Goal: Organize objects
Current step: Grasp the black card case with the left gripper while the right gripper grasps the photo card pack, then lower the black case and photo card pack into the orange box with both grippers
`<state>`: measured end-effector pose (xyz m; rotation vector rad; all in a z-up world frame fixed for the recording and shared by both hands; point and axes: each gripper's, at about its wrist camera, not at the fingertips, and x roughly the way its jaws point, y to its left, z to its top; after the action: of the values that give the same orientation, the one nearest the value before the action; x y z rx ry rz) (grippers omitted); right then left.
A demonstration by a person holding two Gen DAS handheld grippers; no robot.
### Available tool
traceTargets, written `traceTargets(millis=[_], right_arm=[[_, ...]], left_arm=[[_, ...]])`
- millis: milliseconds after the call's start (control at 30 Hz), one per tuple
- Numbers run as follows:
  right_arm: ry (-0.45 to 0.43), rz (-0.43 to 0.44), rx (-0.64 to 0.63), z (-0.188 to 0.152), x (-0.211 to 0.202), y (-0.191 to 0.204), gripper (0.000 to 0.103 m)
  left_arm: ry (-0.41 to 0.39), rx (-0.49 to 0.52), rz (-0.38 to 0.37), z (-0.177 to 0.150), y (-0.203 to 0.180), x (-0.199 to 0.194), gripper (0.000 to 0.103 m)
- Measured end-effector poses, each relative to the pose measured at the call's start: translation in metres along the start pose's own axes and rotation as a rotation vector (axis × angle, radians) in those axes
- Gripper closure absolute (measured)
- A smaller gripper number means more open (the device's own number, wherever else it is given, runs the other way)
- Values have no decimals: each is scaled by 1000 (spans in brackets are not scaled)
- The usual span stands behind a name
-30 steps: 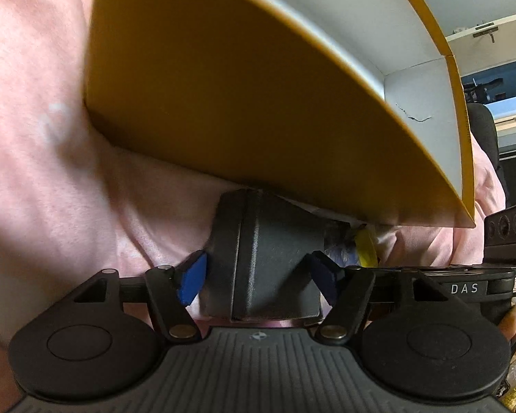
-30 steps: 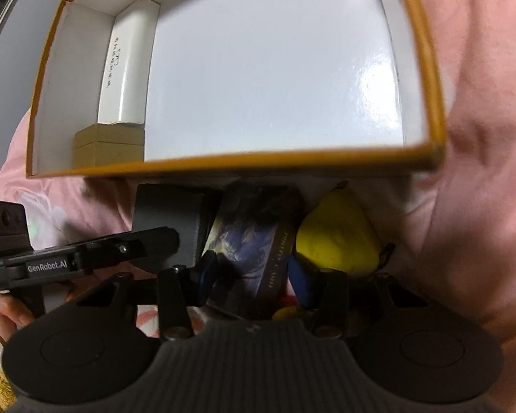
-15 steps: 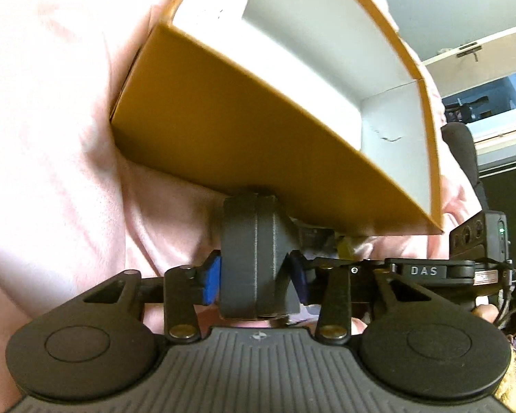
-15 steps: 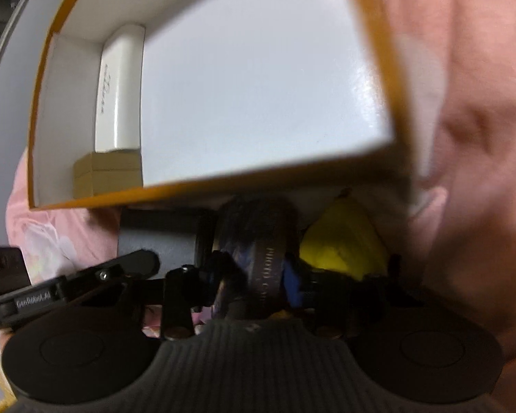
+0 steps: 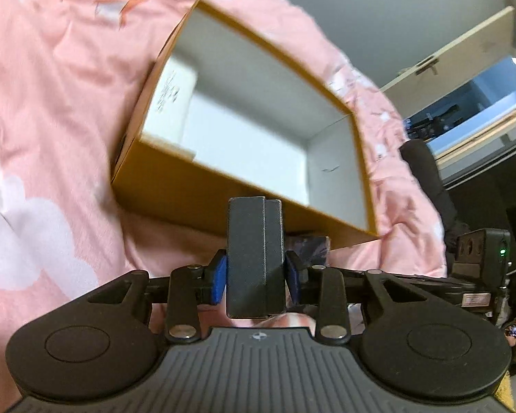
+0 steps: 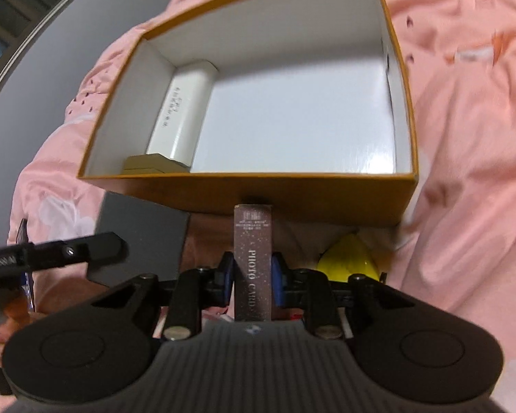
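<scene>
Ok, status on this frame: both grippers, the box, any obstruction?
Left gripper shut on black box. Right gripper shut on photo card pack. Orange box open ahead, white carton inside at left. Nothing blocking its opening.

light: dim, warm indoor | glare: white box floor point(image 6: 292, 117) | blur: motion smear | edges: fisheye bending
</scene>
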<state>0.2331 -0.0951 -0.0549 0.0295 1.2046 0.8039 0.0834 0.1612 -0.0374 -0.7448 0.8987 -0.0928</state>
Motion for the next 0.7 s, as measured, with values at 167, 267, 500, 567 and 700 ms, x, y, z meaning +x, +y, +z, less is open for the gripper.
traceTargets(millis=[167, 267, 500, 567, 700], right_arm=[[-44, 25, -37, 2, -30, 0, 79], [-71, 37, -61, 4, -43, 4, 79], [-102, 127, -57, 25, -71, 14, 79], [-123, 132, -61, 32, -77, 16, 79], [-178, 117, -54, 55, -80, 17, 79]], left_arm=[[-51, 51, -23, 7, -21, -12, 64], [-75, 71, -22, 16, -32, -14, 65], [-107, 97, -19, 40, -42, -14, 65], [-125, 105, -32, 47, -45, -20, 65], [-174, 134, -10, 66, -54, -18, 65]])
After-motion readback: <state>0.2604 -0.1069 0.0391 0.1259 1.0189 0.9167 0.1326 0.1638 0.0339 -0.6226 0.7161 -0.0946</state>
